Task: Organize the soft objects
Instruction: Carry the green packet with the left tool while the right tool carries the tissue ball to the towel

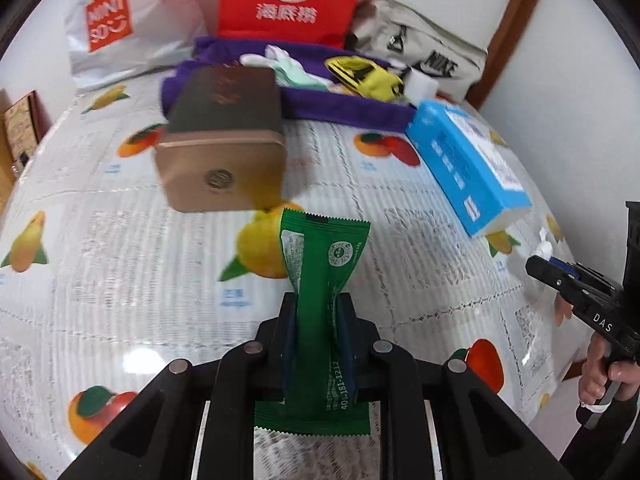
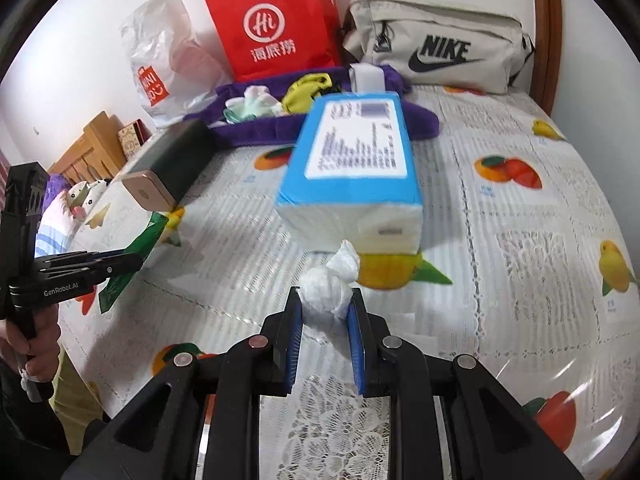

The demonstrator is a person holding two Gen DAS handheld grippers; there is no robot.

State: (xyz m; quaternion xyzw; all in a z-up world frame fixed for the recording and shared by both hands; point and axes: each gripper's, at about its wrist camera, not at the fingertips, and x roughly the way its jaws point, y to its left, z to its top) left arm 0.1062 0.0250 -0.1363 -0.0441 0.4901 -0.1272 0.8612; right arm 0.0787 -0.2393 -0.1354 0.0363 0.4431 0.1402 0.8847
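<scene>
My left gripper [image 1: 318,312] is shut on a green snack packet [image 1: 324,280] and holds it above the fruit-print tablecloth [image 1: 120,240]; the packet also shows in the right wrist view [image 2: 136,248]. My right gripper [image 2: 326,304] is shut on a crumpled white tissue wad [image 2: 330,284], just in front of the blue tissue pack [image 2: 354,160]. A purple cloth tray [image 1: 344,108] at the back holds a yellow sock [image 1: 368,76], pale green and white soft pieces [image 1: 288,68] and a white block [image 1: 422,82].
A dark tin box with a gold rim [image 1: 224,140] lies left of centre. A red paper bag [image 1: 292,0], a white Miniso bag [image 1: 120,20] and a beige Nike pouch [image 2: 436,44] stand along the wall. Wooden furniture [image 2: 88,148] is off the table's left.
</scene>
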